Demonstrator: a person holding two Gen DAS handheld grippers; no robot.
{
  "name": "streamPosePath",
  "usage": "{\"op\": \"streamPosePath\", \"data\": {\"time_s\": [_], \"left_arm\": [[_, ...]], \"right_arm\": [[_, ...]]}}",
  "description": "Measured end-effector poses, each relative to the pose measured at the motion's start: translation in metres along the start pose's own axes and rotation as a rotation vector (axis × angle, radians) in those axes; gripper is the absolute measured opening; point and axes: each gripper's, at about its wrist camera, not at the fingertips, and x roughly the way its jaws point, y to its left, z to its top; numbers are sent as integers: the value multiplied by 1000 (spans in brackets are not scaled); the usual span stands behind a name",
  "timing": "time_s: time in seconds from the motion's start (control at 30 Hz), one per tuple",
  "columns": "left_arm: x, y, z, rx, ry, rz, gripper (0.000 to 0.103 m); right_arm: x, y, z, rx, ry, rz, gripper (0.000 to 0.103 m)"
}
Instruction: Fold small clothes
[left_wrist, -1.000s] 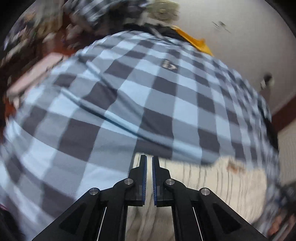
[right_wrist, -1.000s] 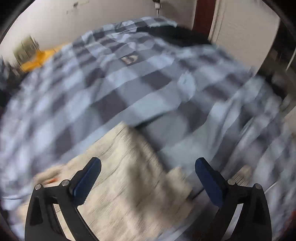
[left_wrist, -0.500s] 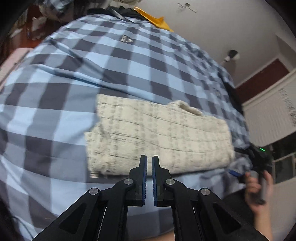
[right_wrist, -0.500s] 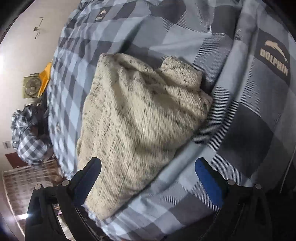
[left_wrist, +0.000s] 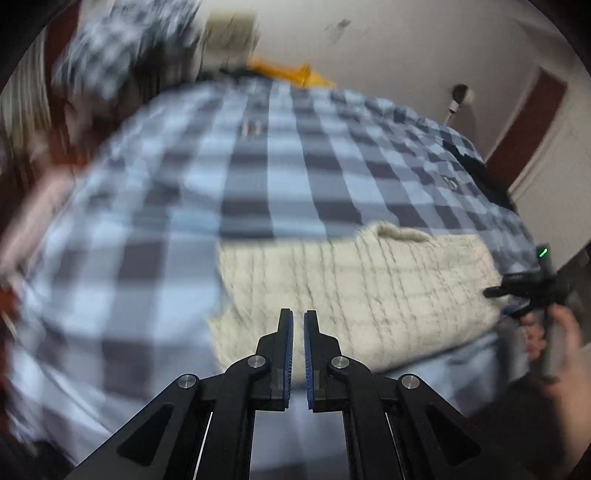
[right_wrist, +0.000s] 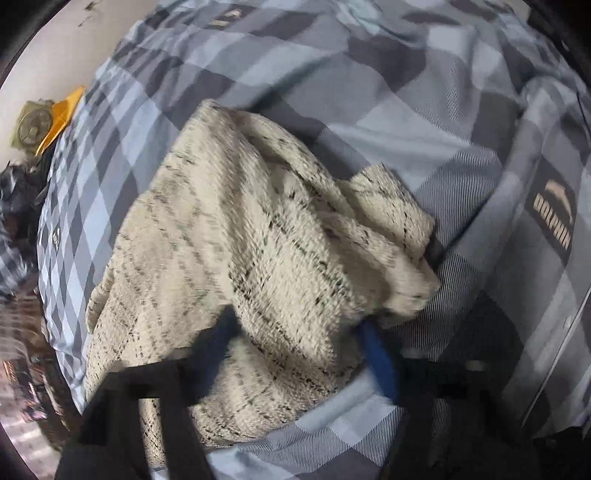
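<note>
Lying folded on the blue-and-grey checked bedspread (right_wrist: 424, 122), the cream knitted garment (right_wrist: 236, 229) sat near the bed's edge. The right gripper (right_wrist: 299, 332), spread wide above the cloth half a second before, had dropped onto it; its jaws were closing with a raised ridge of the knit between the 2 blue pads (right_wrist: 380, 358), which appeared to press its sides. The left gripper (left_wrist: 298, 325) was clenched on nothing, hanging above the garment's near edge, as it was 1 second ago. Both views were blurred. A hand (left_wrist: 565, 354) showed at the left view's right edge.
</note>
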Motion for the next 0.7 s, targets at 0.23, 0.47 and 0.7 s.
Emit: {"op": "streamPosePath", "data": {"time_s": [0.23,0.47,0.7], "left_arm": [[25,60,-4,-411,121,-401,4],[24,65,-3,-327,105,-214,6],[7,65,0,-196,52,-74,6]], "right_arm": [[-11,-2,3,32,-56,82,23],[-24,15,0,-12,-151,89,13],[-34,-18,-12,75,-116,155,11]]}}
